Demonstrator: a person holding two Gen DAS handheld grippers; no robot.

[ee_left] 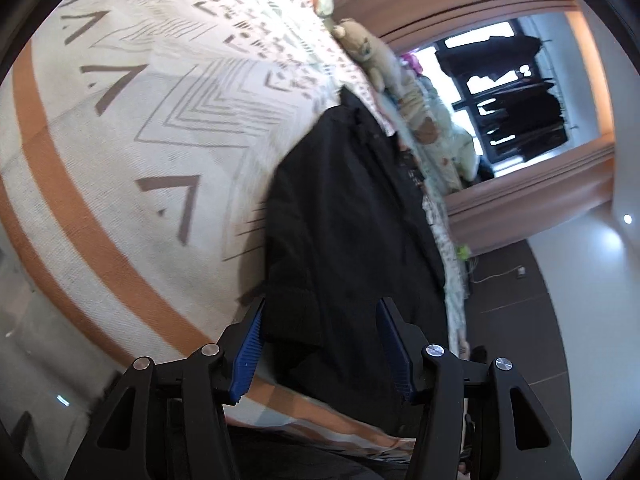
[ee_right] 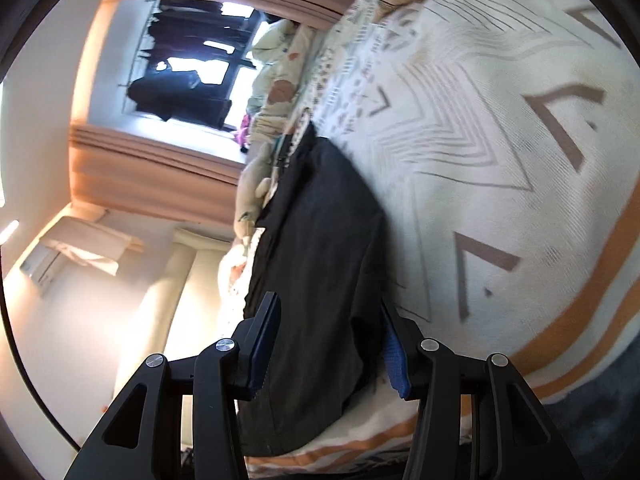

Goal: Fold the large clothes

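A large black garment (ee_left: 348, 216) lies stretched on a bed with a cream patterned cover (ee_left: 120, 160). In the left wrist view my left gripper (ee_left: 320, 312) is open, its blue-padded fingers (ee_left: 248, 356) spread on either side of the garment's near edge. The right wrist view shows the same black garment (ee_right: 320, 240) on the cover (ee_right: 500, 160). My right gripper (ee_right: 330, 316) is open too, with the near hem of the cloth lying between its fingers (ee_right: 264, 340). Both views are tilted sideways.
Stuffed toys and light bedding (ee_left: 384, 60) are piled along the bed's far side. Beyond them are orange curtains (ee_right: 152, 176), a window with dark clothes hanging (ee_right: 188, 80), and a dark tiled floor (ee_left: 516, 300). A wall air conditioner (ee_right: 44, 268) hangs on the wall.
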